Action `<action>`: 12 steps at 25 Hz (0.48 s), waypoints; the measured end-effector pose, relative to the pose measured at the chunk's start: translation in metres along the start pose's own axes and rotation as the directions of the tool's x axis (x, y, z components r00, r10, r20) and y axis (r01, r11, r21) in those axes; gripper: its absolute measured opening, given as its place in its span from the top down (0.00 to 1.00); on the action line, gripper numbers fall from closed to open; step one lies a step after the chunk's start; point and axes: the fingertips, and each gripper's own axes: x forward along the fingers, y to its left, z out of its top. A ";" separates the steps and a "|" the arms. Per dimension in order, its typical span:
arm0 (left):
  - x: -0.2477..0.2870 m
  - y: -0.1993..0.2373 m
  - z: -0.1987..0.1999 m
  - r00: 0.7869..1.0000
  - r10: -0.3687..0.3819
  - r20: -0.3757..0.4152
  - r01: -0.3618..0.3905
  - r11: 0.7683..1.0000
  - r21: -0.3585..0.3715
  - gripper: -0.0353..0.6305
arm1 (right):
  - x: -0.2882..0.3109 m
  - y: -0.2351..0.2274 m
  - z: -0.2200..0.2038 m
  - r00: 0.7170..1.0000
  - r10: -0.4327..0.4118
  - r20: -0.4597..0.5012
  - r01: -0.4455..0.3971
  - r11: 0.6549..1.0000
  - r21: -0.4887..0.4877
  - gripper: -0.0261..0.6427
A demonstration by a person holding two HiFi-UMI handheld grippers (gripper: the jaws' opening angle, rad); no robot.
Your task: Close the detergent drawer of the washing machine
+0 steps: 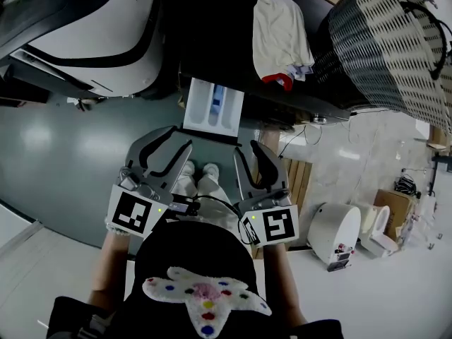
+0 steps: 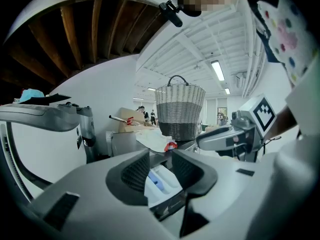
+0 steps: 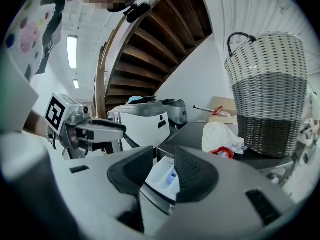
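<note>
Pulled well out of the washer (image 1: 219, 41), just under its dark top: the drawer (image 1: 212, 108), white with a blue insert, compartments facing up. Probably light, stiff plastic on a short slide. Smooth, likely a little slippery, so no call for a pinch. Best met with a flat push on the front panel, near its middle and square to the slide, to avoid skewing and jamming. Worth easing off near the end of travel, to spare thin plastic a knock or a rebound.

Nothing held in the left gripper (image 1: 182, 137): fingers (image 2: 132, 174) spread wide and released, framing the drawer in the gap ahead without pinching it. Same with the right gripper (image 1: 247, 149): fingers (image 3: 132, 171) apart and released, looking through the gap at the drawer's near corner. Both side by side, just short of the drawer front. Contact with it impossible to tell.

Farther back on the washer top: a cloth (image 1: 281, 30) and a basket (image 1: 395, 41), both off the drawer's path.
</note>
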 end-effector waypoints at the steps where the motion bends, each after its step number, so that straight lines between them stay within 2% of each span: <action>1: 0.000 0.000 -0.002 1.000 0.002 -0.004 -0.002 1.000 -0.001 0.74 | 0.001 -0.001 -0.002 1.000 0.003 -0.003 -0.003 1.000 0.001 0.79; 12: 0.003 0.005 -0.037 0.999 0.012 -0.046 -0.013 1.000 -0.019 0.71 | 0.013 -0.001 -0.037 0.998 0.037 -0.060 -0.038 0.999 -0.027 0.75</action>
